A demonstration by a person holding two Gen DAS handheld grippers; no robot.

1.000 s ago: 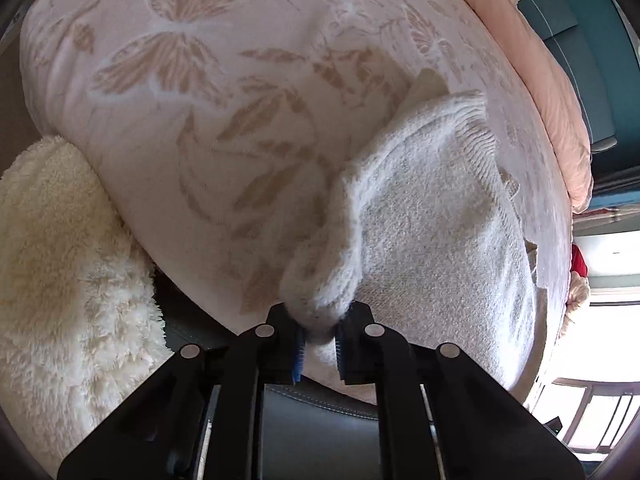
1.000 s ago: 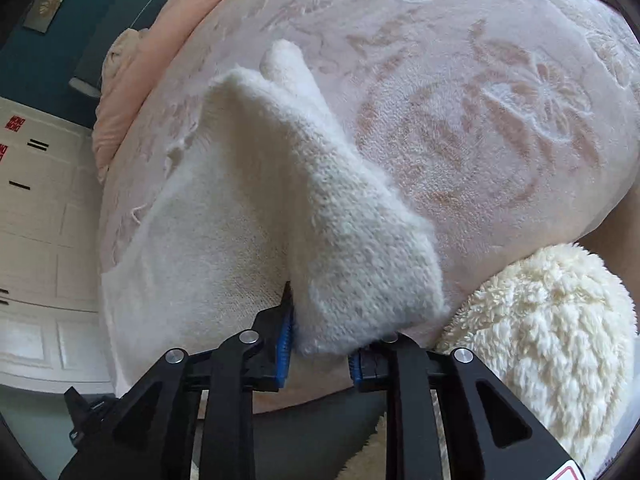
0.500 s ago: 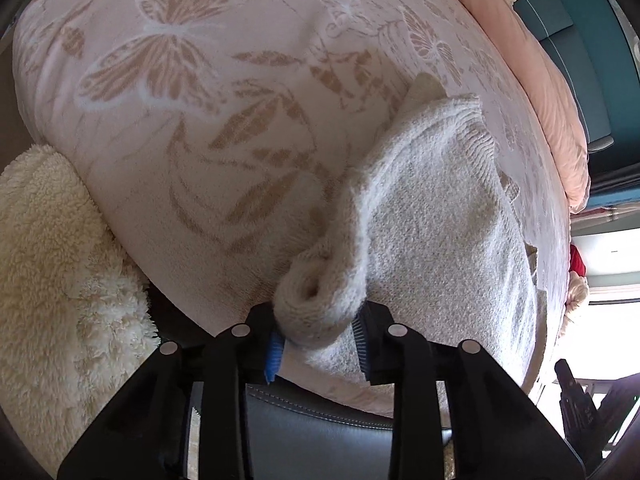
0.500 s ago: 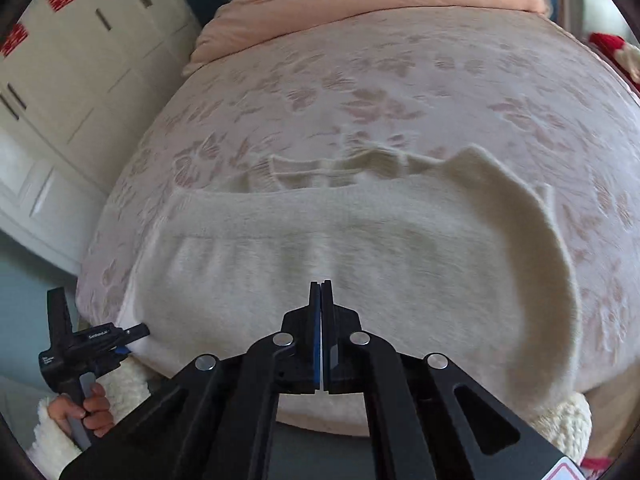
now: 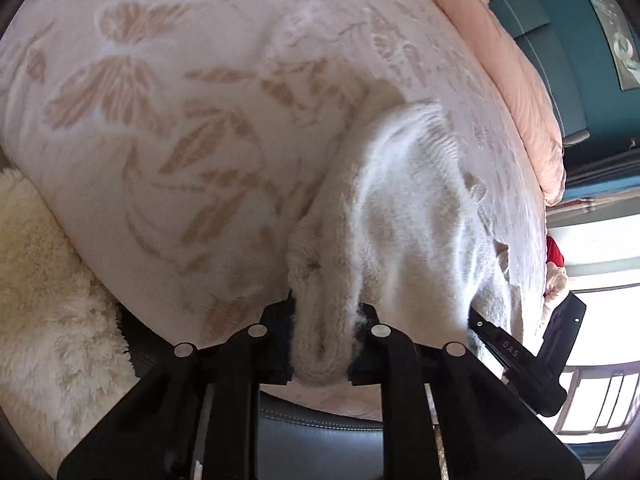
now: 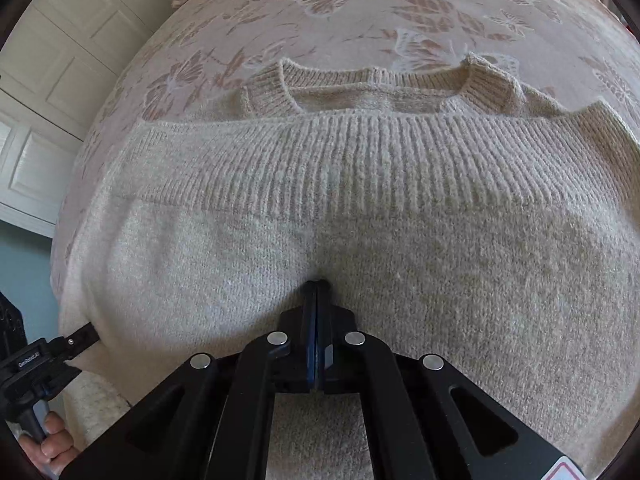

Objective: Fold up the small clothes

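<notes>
Both grippers were clamped on corners of the cream sweater (image 6: 360, 240) a second ago; now only the left gripper (image 5: 322, 344) has cloth in it. Its jaws loosened briefly and have just been closing again, and a thick roll of the knit's edge is pinched between the pads near the foot of the bed. The right gripper (image 6: 317, 336) has let its corner go, clenched fully with nothing between its pads, and swung across to sit over the middle of the garment, its tip resting on or just above the knit (contact cannot be told).

For the task, this looks like one fold laid down: the ribbed hem (image 6: 340, 164) now lies across the body just below the neckline (image 6: 372, 84), so the sweater appears halved lengthwise, and the empty gripper seems placed to press or smooth it.

Each view adds something. The right wrist camera shows the whole folded sweater flat on the butterfly-patterned bedspread (image 6: 360, 8), plus the person's hand (image 6: 52, 444) on the other tool's handle at lower left. The left wrist camera, blurred, shows only the bunched side edge, the fluffy rug (image 5: 52, 300) beside the bed, and the right tool's body at the far side.
</notes>
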